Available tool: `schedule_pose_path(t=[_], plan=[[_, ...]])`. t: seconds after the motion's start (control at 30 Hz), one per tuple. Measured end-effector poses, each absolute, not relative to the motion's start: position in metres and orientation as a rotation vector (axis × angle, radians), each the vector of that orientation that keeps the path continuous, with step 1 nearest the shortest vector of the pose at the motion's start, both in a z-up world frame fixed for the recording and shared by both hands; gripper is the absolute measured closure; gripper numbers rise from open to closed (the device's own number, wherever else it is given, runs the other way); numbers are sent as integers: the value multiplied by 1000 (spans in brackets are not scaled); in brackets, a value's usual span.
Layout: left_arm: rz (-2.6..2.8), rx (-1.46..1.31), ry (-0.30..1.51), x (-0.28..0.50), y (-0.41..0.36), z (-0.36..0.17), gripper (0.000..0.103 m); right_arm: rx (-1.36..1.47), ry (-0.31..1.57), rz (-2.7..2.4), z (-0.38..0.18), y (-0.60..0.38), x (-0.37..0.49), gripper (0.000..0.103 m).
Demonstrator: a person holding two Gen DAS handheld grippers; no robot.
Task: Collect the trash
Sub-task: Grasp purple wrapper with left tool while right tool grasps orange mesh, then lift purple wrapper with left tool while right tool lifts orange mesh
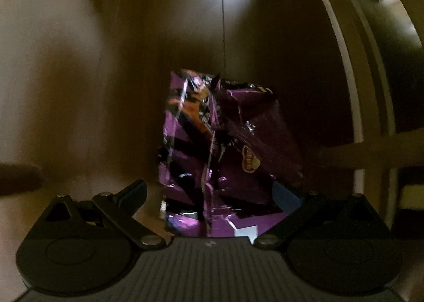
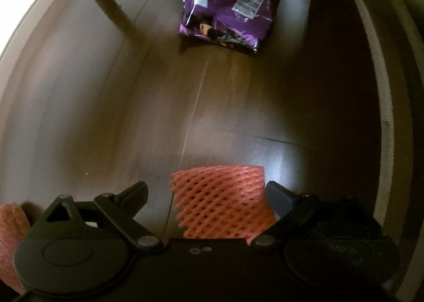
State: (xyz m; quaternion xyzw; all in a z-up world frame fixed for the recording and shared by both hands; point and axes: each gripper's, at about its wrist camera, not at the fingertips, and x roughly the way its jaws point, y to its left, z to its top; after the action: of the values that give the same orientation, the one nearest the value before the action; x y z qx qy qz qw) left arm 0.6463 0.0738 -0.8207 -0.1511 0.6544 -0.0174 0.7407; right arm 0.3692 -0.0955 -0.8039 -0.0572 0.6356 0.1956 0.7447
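- Right now the crumpled purple snack bag (image 1: 225,148) sits between the wide-spread fingers of the left gripper (image 1: 209,196), which is not clamped on it; whether the right finger touches the foil I cannot tell.
- Seen from the right wrist, the bag (image 2: 228,2) lies on the wooden floor (image 2: 132,103) near a pale furniture leg (image 2: 108,2).
- Closer in, a pink foam net (image 2: 220,201) lies between the spread, unclenched fingers of the right gripper (image 2: 206,194), touching the right finger.
- Another pink foam piece (image 2: 10,225) shows at the left edge.
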Motion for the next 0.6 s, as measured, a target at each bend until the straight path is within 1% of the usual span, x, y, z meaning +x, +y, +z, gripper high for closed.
schedule_pose_path(t=[0.13, 0.17, 0.2, 0.23, 0.27, 0.33, 0.37, 0.43, 0.47, 0.5, 0.53, 0.6], plan=[[-35, -427, 1450, 644, 75, -829, 3, -171, 1400, 424, -812, -87, 365, 11], [-29, -433, 1454, 643, 74, -831, 5, -183, 1402, 421, -815, -85, 364, 15], [-24, -437, 1459, 645, 74, -833, 12, -195, 1403, 414, -816, -84, 364, 20], [-21, -451, 1461, 644, 74, -833, 23, -201, 1408, 406, -818, -84, 363, 21], [-17, -468, 1462, 644, 76, -832, 28, -203, 1413, 400, -820, -84, 363, 23], [5, -486, 1467, 642, 76, -830, 53, -220, 1411, 381, -821, -84, 361, 30], [19, -481, 1466, 641, 75, -828, 57, -225, 1411, 376, -823, -83, 362, 33], [26, -484, 1455, 638, 74, -823, 69, -232, 1404, 365, -822, -82, 362, 41], [30, -478, 1447, 637, 72, -821, 73, -234, 1403, 361, -822, -82, 361, 49], [36, -468, 1437, 635, 69, -817, 80, -240, 1401, 352, -821, -81, 361, 57], [41, -463, 1428, 634, 66, -814, 82, -240, 1402, 341, -820, -83, 361, 63], [45, -457, 1412, 629, 61, -806, 84, -207, 1416, 323, -817, -88, 362, 80]])
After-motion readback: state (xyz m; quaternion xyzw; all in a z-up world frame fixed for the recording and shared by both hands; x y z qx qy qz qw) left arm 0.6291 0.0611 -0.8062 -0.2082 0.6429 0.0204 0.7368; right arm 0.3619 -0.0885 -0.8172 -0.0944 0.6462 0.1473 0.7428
